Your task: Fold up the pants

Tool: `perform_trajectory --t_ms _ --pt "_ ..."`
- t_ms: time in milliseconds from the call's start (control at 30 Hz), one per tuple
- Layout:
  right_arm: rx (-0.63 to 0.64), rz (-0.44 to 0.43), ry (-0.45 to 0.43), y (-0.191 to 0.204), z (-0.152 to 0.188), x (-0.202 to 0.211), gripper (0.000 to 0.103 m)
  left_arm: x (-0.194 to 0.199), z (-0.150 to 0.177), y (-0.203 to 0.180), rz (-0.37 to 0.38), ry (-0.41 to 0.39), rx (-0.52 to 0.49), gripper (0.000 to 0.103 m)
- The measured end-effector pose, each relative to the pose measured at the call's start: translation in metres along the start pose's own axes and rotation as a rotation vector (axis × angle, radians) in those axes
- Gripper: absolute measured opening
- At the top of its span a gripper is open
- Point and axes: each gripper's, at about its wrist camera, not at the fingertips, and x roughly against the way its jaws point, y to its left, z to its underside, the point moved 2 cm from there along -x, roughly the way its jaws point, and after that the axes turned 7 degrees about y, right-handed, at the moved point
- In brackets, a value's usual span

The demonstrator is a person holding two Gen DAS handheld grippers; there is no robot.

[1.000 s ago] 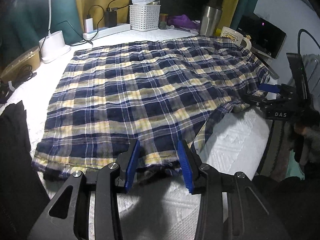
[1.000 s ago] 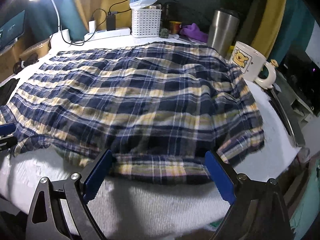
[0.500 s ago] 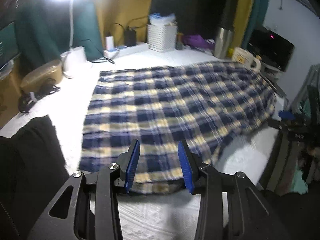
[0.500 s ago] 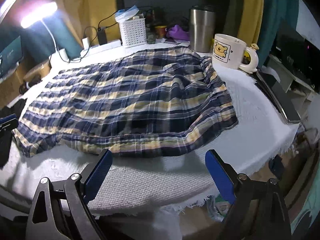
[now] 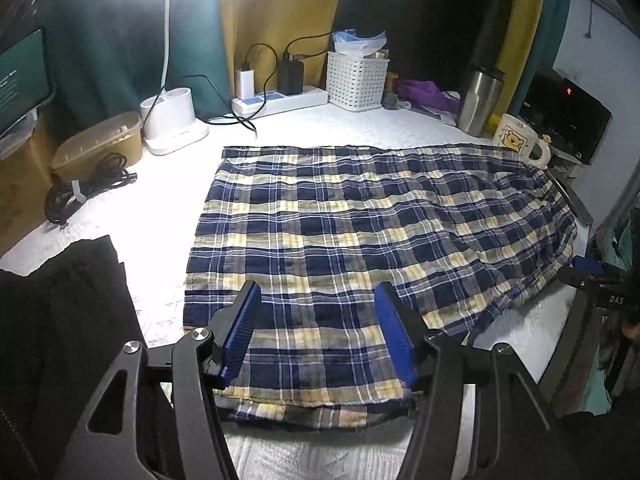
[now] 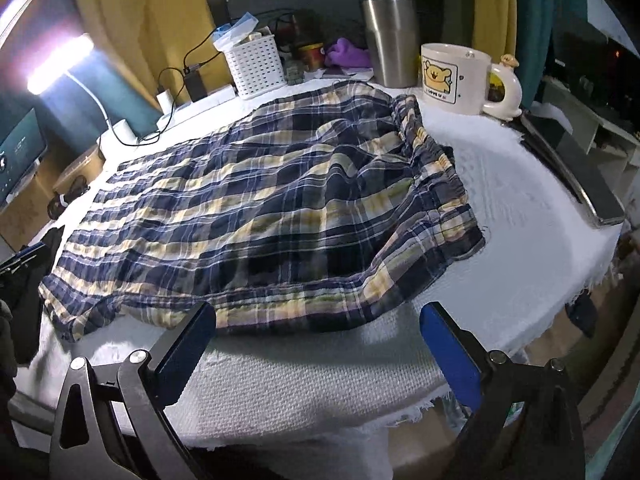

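The navy and yellow plaid pants (image 5: 360,240) lie flat on the white towel-covered table (image 5: 172,200), folded lengthwise. They also show in the right wrist view (image 6: 260,220), with the gathered waistband at the right end. My left gripper (image 5: 318,336) is open and empty, raised above the hem end of the pants. My right gripper (image 6: 318,344) is open and empty, pulled back off the near long edge of the pants; it also shows in the left wrist view (image 5: 592,276) at the right edge.
A bear mug (image 6: 456,78), steel tumbler (image 6: 392,40), white basket (image 6: 256,64), power strip (image 5: 280,100) and lamp base (image 5: 172,124) line the far side. A black garment (image 5: 60,320) lies at the left. A laptop (image 6: 576,176) lies at the right table edge.
Both grippers have let go of the pants and drawn back and up. The left jaws have opened wider. The pants' near edge now rests on the table.
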Motion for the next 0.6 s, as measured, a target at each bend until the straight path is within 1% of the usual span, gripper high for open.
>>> perform_trajectory --t_ms 100,333,500,600 --pt "-0.017 -0.026 0.013 -0.004 -0.004 -0.007 0.102 -0.004 -0.003 0.000 -0.003 0.007 0.002 0.059" --pt "-0.023 -0.045 0.014 -0.006 -0.015 -0.016 0.102 -0.014 -0.009 0.006 -0.023 0.029 0.008 0.059" --pt "-0.065 -0.085 0.009 -0.013 -0.024 -0.018 0.102 -0.026 -0.006 0.028 -0.076 0.064 0.056 0.059" --pt "-0.077 -0.086 0.008 -0.014 -0.029 -0.020 0.102 -0.032 -0.006 0.046 -0.106 0.069 0.087 0.059"
